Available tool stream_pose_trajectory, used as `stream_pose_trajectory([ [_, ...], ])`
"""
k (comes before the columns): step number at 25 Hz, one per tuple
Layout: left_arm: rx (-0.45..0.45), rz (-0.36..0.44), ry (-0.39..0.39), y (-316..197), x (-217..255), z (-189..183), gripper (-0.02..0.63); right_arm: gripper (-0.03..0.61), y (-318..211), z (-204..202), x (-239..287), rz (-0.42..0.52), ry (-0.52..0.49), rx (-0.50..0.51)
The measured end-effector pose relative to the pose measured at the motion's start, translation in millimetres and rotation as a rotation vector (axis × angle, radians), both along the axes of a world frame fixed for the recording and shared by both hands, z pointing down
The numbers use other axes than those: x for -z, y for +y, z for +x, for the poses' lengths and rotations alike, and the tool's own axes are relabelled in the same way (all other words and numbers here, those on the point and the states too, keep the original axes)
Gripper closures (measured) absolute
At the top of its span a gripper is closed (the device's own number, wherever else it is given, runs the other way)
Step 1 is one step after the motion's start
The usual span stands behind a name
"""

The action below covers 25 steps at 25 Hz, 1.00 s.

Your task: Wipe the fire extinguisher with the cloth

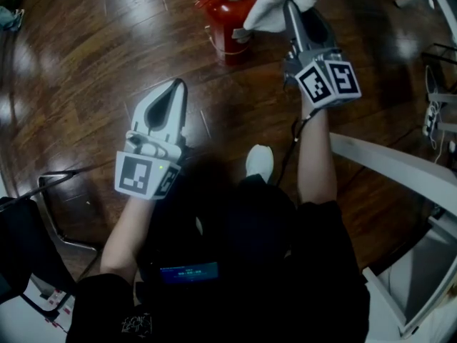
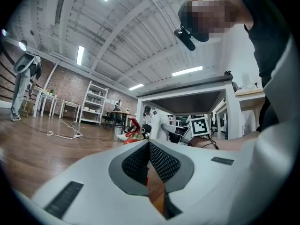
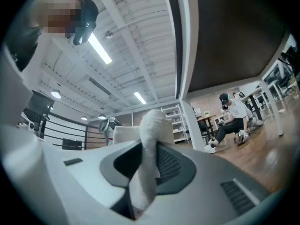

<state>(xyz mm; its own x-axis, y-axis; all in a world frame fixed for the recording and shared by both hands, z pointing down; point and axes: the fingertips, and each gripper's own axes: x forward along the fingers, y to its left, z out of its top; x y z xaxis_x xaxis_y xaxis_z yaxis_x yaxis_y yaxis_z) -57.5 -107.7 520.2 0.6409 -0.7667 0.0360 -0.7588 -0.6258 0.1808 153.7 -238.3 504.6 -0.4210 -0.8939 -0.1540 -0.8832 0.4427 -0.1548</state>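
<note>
The right gripper is pinching the soft, limp cloth at the top of the fire extinguisher, which is standing on the far floor and is probably heavy, rigid and slick. The left gripper is sitting clenched on nothing.

Head view: we're looking steeply down | 2 gripper views: we're low, facing up | head and left share the fire extinguisher
</note>
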Motion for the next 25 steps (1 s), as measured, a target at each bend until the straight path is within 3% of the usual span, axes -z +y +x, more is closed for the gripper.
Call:
stream_pose_trajectory([
  [5,0.007,0.037,-0.003,5,4,-5,0.612,0.482,-12,-21,4,0.0,0.027,0.021],
  [11,0.022,0.022,-0.003,6,1,-11,0.612,0.482,-20,-39,-5,-0.016,0.061,0.048],
  [18,0.023,0.01,-0.001,3,-5,-12,0.612,0.482,-26,-53,-47,-0.096,0.135,0.066],
  [25,0.013,0.0,-0.002,1,-13,-5,0.612,0.482,-13,-36,-94,-0.157,0.051,0.051],
])
